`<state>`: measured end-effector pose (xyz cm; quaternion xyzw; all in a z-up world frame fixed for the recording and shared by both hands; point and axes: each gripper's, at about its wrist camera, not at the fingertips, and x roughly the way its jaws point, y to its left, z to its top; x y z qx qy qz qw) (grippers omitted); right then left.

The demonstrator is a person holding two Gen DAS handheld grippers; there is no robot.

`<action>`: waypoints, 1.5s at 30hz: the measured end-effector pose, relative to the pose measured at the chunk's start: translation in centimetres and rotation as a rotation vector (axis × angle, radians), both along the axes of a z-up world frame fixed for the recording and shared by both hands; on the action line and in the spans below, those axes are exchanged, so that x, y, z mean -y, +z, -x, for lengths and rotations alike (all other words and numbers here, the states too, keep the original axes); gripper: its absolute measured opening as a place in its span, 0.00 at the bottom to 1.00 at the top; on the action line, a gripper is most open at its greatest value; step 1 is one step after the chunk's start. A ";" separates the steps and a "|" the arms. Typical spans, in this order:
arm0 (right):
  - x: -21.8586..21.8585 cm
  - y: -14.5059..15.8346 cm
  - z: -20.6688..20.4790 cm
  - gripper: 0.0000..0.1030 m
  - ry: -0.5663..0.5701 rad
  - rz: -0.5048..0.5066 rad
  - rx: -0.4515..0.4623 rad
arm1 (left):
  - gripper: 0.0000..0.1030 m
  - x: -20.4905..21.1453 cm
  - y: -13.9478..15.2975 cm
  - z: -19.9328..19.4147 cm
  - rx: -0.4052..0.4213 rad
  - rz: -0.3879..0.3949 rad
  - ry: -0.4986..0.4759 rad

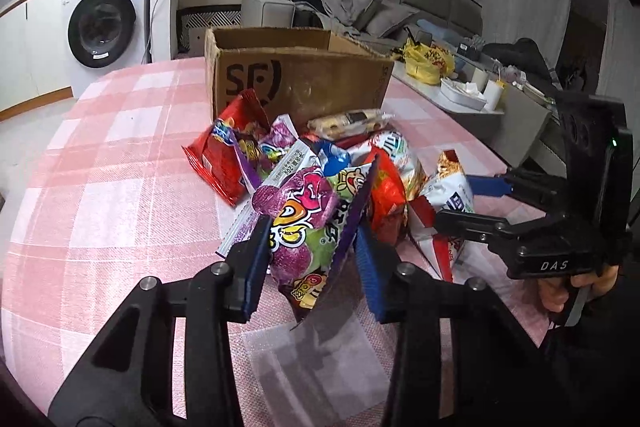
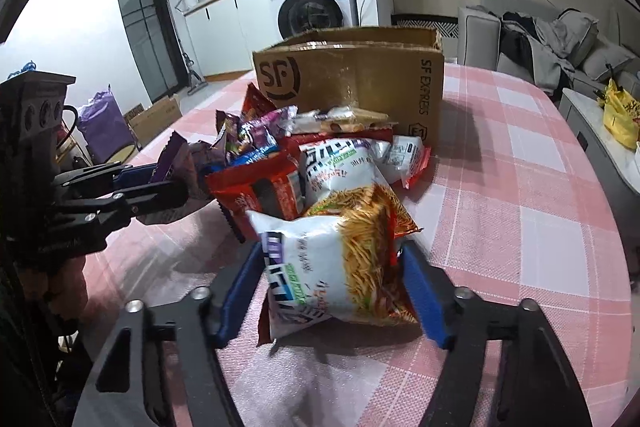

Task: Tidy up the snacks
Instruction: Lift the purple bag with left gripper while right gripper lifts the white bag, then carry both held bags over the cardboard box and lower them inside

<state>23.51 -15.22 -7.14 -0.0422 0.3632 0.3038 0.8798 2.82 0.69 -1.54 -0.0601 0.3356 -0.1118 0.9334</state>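
Barely begun: the left tool [image 1: 310, 259] is gripping a purple candy bag [image 1: 304, 223], the right tool [image 2: 334, 291] is straddling a noodle-snack bag [image 2: 332, 267] without clearly pinching it, and the snack pile [image 2: 320, 155] is lying mid-frame on the desk [image 2: 520, 195] before the cardboard box [image 2: 360, 83].

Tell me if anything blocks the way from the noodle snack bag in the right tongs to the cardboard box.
Yes. Between the noodle snack bag in the right tongs and the cardboard box lies the snack pile, heaped against the box's front wall. The box's top looks open.
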 end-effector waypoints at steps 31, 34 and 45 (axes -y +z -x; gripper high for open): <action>3.0 6.4 -0.1 0.51 -0.080 -0.180 0.137 | 0.36 -0.9 6.7 1.6 0.161 -0.014 0.058; 2.9 7.5 -0.6 0.51 -0.087 -0.185 0.160 | 0.36 -1.0 7.7 1.0 0.175 -0.012 0.069; 2.2 10.7 -3.5 0.51 -0.108 -0.223 0.184 | 0.36 -1.8 10.2 -2.0 0.200 -0.001 0.098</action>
